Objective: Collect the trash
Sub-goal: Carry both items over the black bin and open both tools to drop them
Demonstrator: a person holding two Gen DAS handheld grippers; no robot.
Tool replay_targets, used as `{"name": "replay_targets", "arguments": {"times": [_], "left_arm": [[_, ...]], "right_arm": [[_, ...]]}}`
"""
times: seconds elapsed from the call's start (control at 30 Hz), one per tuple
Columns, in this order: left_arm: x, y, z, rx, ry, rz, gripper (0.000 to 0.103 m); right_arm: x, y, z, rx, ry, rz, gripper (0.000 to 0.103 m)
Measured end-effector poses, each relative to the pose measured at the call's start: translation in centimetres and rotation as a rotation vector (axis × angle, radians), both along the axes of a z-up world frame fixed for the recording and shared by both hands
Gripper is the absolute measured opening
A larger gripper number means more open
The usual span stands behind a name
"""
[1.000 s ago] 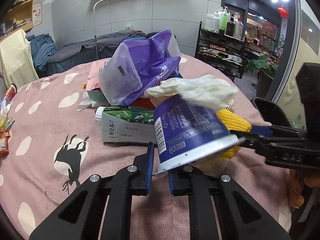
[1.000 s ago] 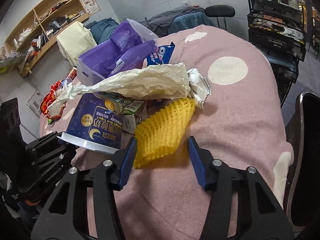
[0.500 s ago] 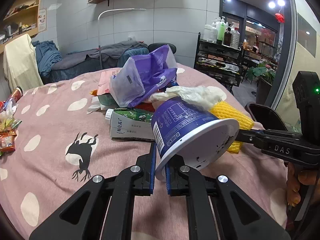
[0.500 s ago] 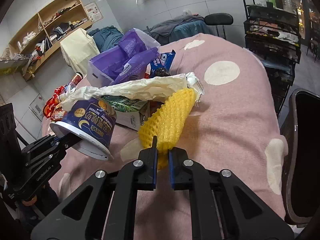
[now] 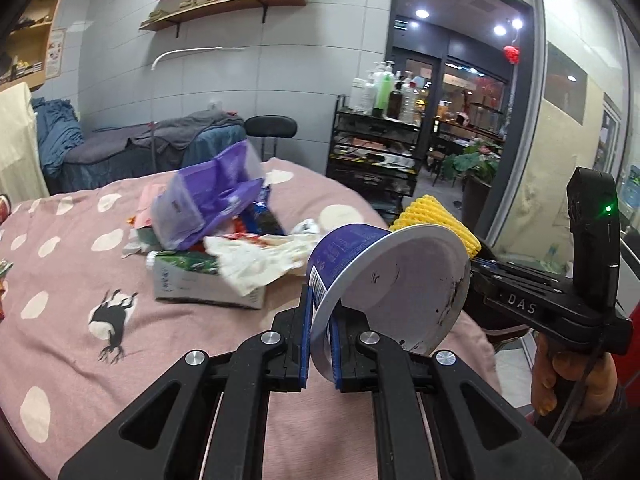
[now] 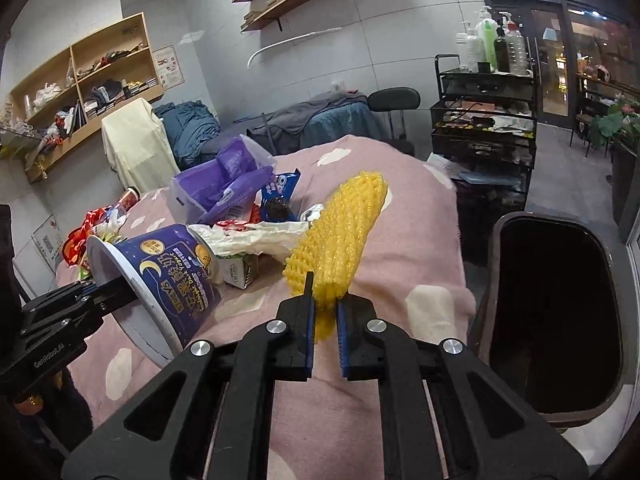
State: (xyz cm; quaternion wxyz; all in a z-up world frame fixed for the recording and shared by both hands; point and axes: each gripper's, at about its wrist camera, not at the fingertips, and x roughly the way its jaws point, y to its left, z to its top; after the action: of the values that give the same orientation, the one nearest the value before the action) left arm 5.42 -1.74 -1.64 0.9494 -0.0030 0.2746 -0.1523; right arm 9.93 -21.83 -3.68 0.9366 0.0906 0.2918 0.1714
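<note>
Yellow foam net [image 6: 340,236] pinched at its lower end by right gripper [image 6: 325,322], held above the pink cloth [image 6: 400,208], left of the dark bin [image 6: 556,320]. Left gripper [image 5: 319,340] clamps the rim of the purple yogurt tub [image 5: 384,280]. Risk: the thin rim grip may slip and the tub drop short of the bin. Legible: "DAS", "GenRobot.AI", "Dark Yogurt".

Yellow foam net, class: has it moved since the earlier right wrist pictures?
Yes. The yellow foam net, which lay on the pink tablecloth, now hangs above it, clamped in the right gripper.
</note>
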Motion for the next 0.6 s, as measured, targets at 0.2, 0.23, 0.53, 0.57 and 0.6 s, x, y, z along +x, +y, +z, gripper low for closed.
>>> {"name": "replay_targets", "arguments": {"times": [0.2,0.23,0.53,0.57,0.6], "left_arm": [[1.2,-2.4,0.4,-0.019,-0.006,-0.065,0.009],[1.5,-2.8,0.4,-0.018,-0.009,-0.074,0.009],[4.0,-6.4,0.7,-0.021,0.010,-0.165,0.009],[4.1,-6.8,0.7,-0.020,0.011,-0.175,0.009],[4.2,-7.2,0.7,-0.020,0.014,-0.184,0.009]], "right_arm": [[-0.9,-3.4,0.5,-0.013,-0.042,-0.115,0.010],[-0.9,-4.2,0.5,-0.010,-0.041,-0.138,0.010],[0.0,-10.9,-1.1,-0.038,0.002,-0.351,0.010],[0.2,-11.5,-1.4,-0.048,0.009,-0.375,0.010],[0.3,-12.1,-1.7,-0.058,0.018,-0.398,0.010]]}}
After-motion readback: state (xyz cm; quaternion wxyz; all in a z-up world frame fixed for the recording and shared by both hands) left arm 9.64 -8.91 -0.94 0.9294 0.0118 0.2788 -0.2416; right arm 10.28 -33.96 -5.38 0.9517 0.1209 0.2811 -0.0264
